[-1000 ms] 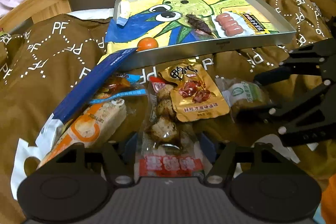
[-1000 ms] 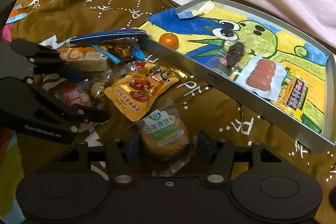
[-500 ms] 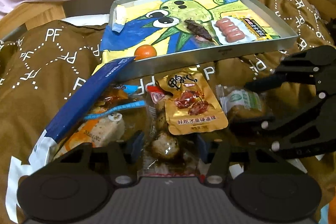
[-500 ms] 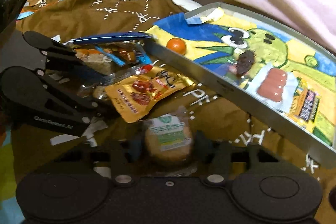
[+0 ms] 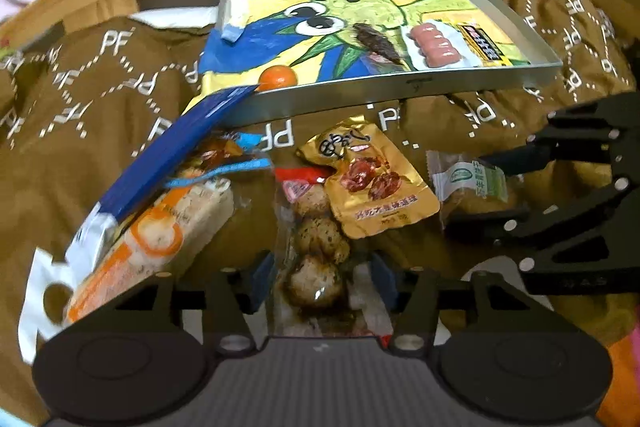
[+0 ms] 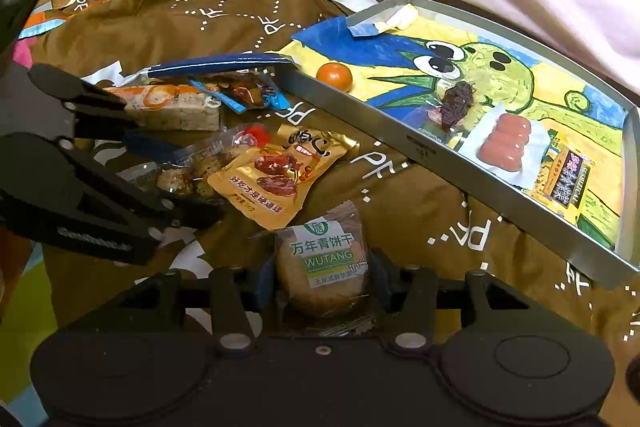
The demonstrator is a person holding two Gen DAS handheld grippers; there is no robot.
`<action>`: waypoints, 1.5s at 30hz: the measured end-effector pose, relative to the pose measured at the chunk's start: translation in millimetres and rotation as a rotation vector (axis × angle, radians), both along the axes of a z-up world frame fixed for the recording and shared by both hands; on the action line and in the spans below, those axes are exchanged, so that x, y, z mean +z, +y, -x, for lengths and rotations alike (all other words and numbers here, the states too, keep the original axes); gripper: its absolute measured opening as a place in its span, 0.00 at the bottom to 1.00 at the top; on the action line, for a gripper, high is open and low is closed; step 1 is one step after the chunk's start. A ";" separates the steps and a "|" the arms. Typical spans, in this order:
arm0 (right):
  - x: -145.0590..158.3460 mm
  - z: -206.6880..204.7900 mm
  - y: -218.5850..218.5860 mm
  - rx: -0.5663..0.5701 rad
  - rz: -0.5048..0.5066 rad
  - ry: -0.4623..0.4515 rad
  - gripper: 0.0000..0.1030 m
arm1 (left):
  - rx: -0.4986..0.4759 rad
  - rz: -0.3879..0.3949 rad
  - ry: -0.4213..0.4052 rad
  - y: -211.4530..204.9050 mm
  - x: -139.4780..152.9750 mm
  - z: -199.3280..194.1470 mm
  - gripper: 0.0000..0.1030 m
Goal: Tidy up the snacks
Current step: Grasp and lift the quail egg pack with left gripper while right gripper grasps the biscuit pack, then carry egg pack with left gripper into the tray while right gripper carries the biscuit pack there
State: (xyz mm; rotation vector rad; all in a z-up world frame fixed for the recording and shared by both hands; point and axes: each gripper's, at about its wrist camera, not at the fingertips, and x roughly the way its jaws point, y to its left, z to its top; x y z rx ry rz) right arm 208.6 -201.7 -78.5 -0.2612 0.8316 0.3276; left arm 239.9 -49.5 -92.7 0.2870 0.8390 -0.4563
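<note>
Left wrist: left claw point(image 5: 320, 281) astride meatball pack point(image 5: 316, 267); contact unclear, label blurred.

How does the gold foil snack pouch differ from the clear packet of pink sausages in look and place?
The gold foil snack pouch is opaque and printed; the clear packet of pink sausages shows its contents. The pouch lies on the brown patterned cloth, outside the tray; the sausages lie inside the metal tray. The pouch overlaps a neighbouring clear packet of meatballs; the sausage packet lies flat on the tray's drawing. Neither is held by a gripper.
</note>
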 end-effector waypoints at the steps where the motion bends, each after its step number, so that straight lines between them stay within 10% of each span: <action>1: 0.6 -0.3 -0.5 -0.002 0.000 -0.002 0.49 | -0.006 -0.010 -0.010 -2.2 -1.5 -1.7 0.60; 21: 31.4 22.4 2.2 -0.013 -0.065 -0.051 0.49 | 0.107 0.174 0.142 18.9 19.8 29.6 0.42; 45: 138.8 63.7 -20.5 -0.099 -0.126 -0.405 0.49 | 0.183 0.316 -0.222 21.3 103.3 74.5 0.42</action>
